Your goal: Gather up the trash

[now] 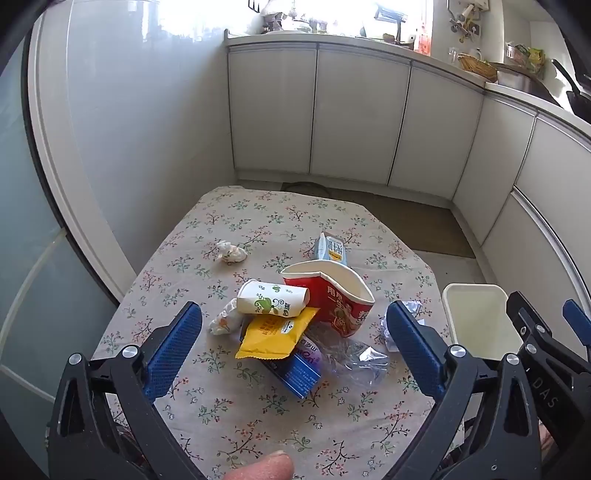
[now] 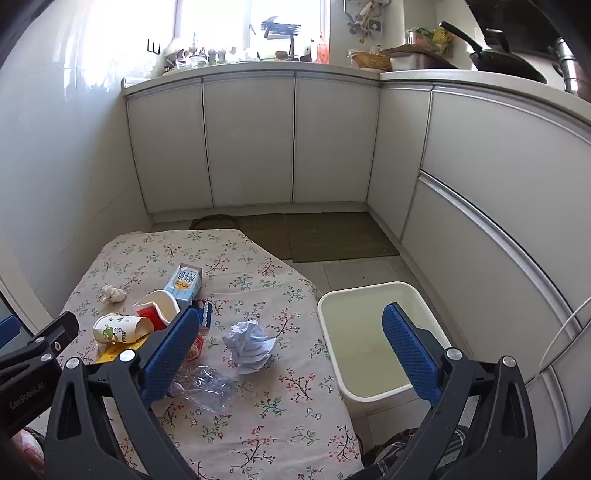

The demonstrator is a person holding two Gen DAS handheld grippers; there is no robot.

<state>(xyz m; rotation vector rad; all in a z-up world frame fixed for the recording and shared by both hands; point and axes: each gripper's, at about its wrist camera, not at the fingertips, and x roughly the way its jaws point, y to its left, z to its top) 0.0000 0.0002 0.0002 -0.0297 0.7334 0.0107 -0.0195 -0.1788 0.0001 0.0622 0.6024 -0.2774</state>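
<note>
A floral cloth (image 1: 229,410) covers the counter that carries everything. Behind it, white cabinet doors (image 2: 251,140) run along two walls and meet in a corner under a pale worktop (image 2: 461,79). On the worktop stand a woven basket (image 2: 369,59), a metal tray (image 2: 417,61) and a black pan (image 2: 506,61). A bright window (image 2: 221,22) sits above. Brown mats (image 2: 332,236) lie on the tiled floor (image 2: 354,271).

"GenRoboL.AI" reads on the left gripper (image 2: 29,369) body in the right wrist view, "DAS" on the right gripper (image 1: 546,391) body in the left wrist view; Chinese print on red cup (image 1: 340,299), paper cup (image 1: 273,297) and blue carton (image 1: 332,249) is too small to read.
</note>
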